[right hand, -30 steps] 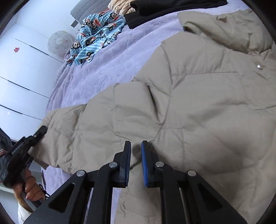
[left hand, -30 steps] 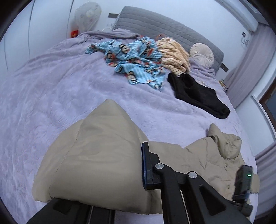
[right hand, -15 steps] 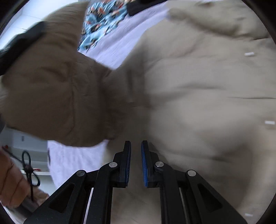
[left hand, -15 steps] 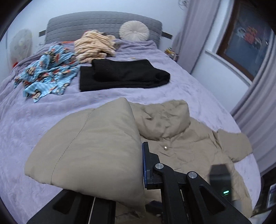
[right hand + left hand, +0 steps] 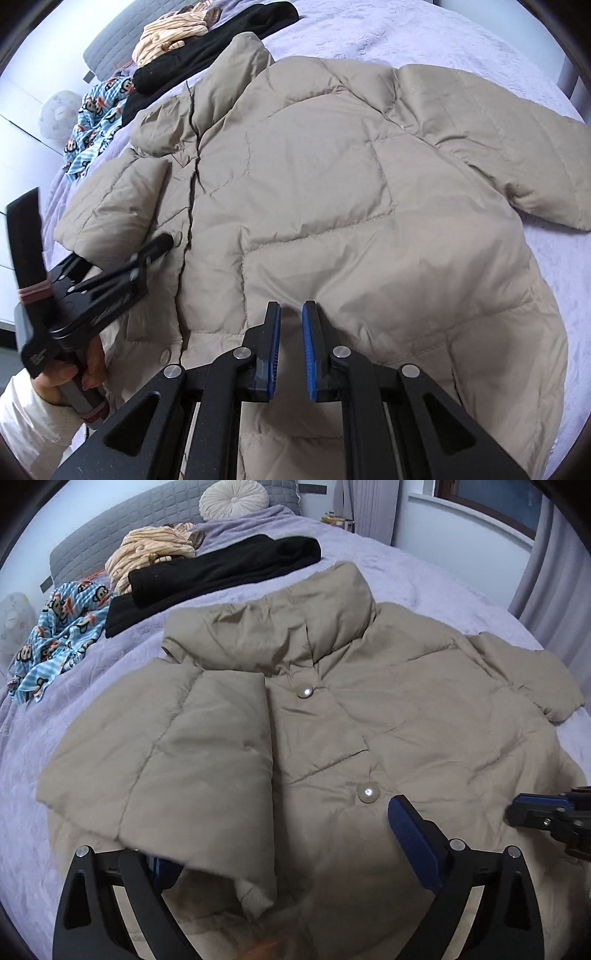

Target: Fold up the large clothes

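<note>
Left wrist view shows the left gripper (image 5: 280, 843) with its fingers spread wide and opening; the folded-over sleeve (image 5: 192, 753) of the beige puffer jacket (image 5: 406, 709) lies between them, draped over the near finger (image 5: 162, 867), while the far blue-padded finger (image 5: 413, 834) stands clear of the fabric. Whether the near pad touches the sleeve is hidden. Beyond the fingertips the jacket lies front-up on the lavender bed (image 5: 424, 576), collar farthest away, two pearl snaps (image 5: 368, 793) down its front. Its other sleeve (image 5: 535, 679) stretches out to the far finger's side. Past the collar lie a black garment (image 5: 221, 572), a striped peach garment (image 5: 155, 550) and a blue monkey-print cloth (image 5: 59, 627), with a round cushion (image 5: 233, 497) at the grey headboard (image 5: 122, 531).

Right wrist view shows the right gripper (image 5: 291, 347) nearly closed, a narrow gap between its blue pads, nothing in it, held over the jacket's lower body. Off to its left, a hand (image 5: 70, 373) in a white sleeve (image 5: 29, 417) holds the left gripper.
</note>
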Available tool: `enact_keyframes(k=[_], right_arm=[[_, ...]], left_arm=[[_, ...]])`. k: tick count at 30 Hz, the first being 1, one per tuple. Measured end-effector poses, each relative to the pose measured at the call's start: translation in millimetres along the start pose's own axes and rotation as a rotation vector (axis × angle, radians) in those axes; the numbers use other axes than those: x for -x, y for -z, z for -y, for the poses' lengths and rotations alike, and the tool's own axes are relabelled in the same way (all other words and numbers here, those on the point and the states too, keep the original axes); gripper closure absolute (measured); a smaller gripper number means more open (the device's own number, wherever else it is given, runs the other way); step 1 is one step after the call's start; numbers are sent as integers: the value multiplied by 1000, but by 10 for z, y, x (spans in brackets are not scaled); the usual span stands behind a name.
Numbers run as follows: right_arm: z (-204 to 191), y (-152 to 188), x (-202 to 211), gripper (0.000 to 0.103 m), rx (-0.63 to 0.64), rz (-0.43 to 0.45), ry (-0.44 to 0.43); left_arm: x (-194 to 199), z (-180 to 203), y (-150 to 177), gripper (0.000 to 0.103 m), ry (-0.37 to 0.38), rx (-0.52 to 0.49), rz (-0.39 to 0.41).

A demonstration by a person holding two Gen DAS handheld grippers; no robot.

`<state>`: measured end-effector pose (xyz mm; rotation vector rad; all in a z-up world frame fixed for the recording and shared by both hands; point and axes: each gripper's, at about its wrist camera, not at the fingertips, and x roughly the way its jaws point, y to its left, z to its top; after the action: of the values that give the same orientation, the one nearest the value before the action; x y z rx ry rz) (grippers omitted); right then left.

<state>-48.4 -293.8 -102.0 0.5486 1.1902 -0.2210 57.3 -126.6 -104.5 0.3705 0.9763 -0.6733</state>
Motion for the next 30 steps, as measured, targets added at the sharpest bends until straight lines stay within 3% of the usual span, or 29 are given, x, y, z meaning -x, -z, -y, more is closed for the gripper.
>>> enact_keyframes(k=[4,5,6,8,11,14,16,17,19,21,23,26,28,30], right_arm=[[-102,-82,55,89,2,18,-23],[-174,-101,89,84,26,27,-27],[-309,-137,122,72,73,40,-37],[-542,-96,231,14,177,78,-32],[-1154,-111,258,12,390,158,-12],[-1740,-109,56,12,575,191,54],[-2080,-96,-165,12,676,194,109],[-2198,-85,-258,12,716,196,135],[-2398,-99,-438,12,776,194,183],[-2457,-146,-547,13,794,189,211],[-2416,-250,-604,18,773,192,232],[-2120,-374,-431,99,646,227,190],[-1714,-468,-251,98,490,276,162],[-1195,-534,-187,98,298,262,103]], left_arm=[[494,-356,146,5,-22,61,56],[579,-539,182,5,-33,102,66],[651,-735,223,5,-44,152,71],[687,-1215,294,5,-48,280,56],[594,-2011,424,5,-58,516,33],[287,-2617,565,5,64,716,-24],[3,-2807,593,7,165,819,-82],[-134,-2853,592,13,205,854,-105],[-354,-2851,573,51,290,893,-137],[-385,-2781,505,81,361,904,-103],[-220,-2674,369,85,261,821,-34],[-73,-2489,254,88,126,692,6],[-136,-2436,199,88,35,625,-9],[-244,-2345,191,88,-9,578,-32]])
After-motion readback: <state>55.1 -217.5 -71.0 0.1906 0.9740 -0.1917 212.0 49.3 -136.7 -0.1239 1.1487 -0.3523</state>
